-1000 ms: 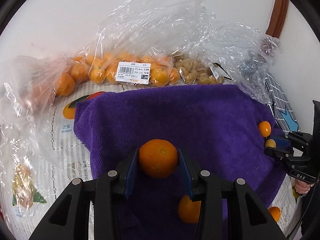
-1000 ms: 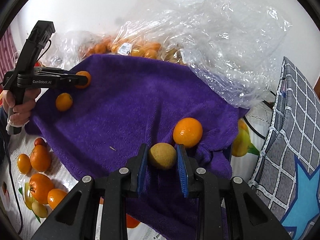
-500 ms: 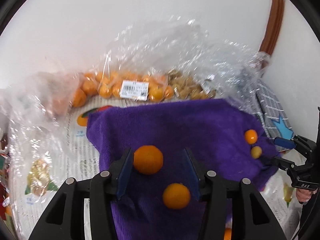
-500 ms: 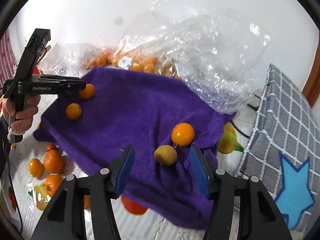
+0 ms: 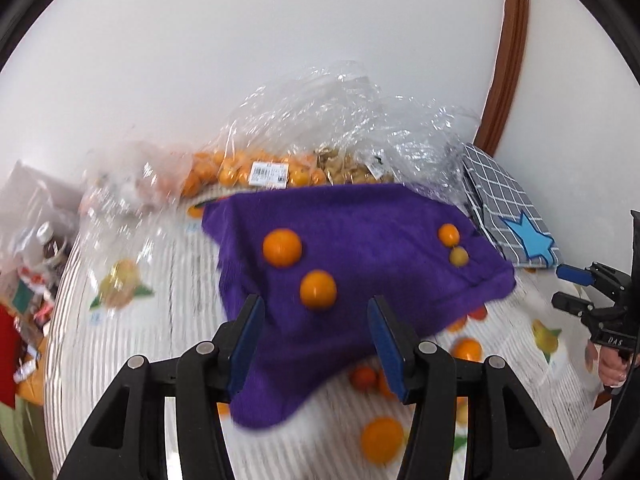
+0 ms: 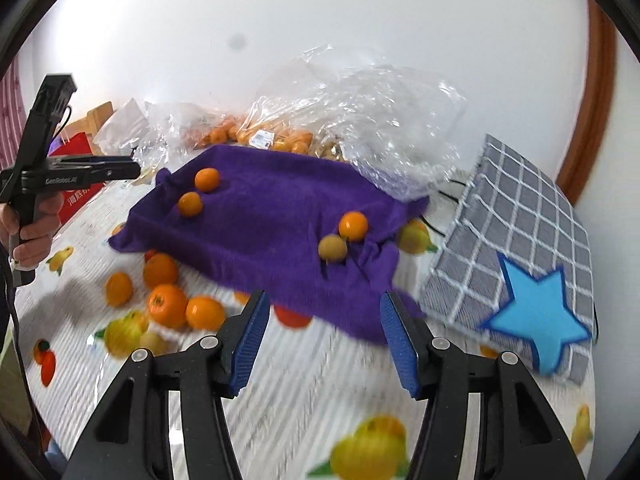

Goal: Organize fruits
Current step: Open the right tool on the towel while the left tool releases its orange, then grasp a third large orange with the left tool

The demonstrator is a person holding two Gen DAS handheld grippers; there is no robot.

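Observation:
A purple towel (image 5: 360,248) (image 6: 272,224) lies on the table. On it sit two oranges at its left part (image 5: 282,247) (image 5: 318,290), and an orange (image 6: 353,226) with a yellow-brown fruit (image 6: 332,247) at its right part. My left gripper (image 5: 316,344) is open and empty, raised in front of the towel. My right gripper (image 6: 322,340) is open and empty, raised in front of the towel's right corner. Several loose oranges (image 6: 166,306) lie on the table in front of the towel.
Clear plastic bags of small oranges (image 5: 256,170) and pale fruits (image 5: 352,172) lie behind the towel by the wall. A grey checked cloth with a blue star (image 6: 520,264) lies at the right. The tablecloth (image 6: 300,392) is striped with printed fruits. Clutter stands at the far left (image 5: 36,264).
Both grippers opened and let go of their fruit, an orange from the left and a yellow-brown fruit from the right, onto the towel. Both then drew back and up from it.

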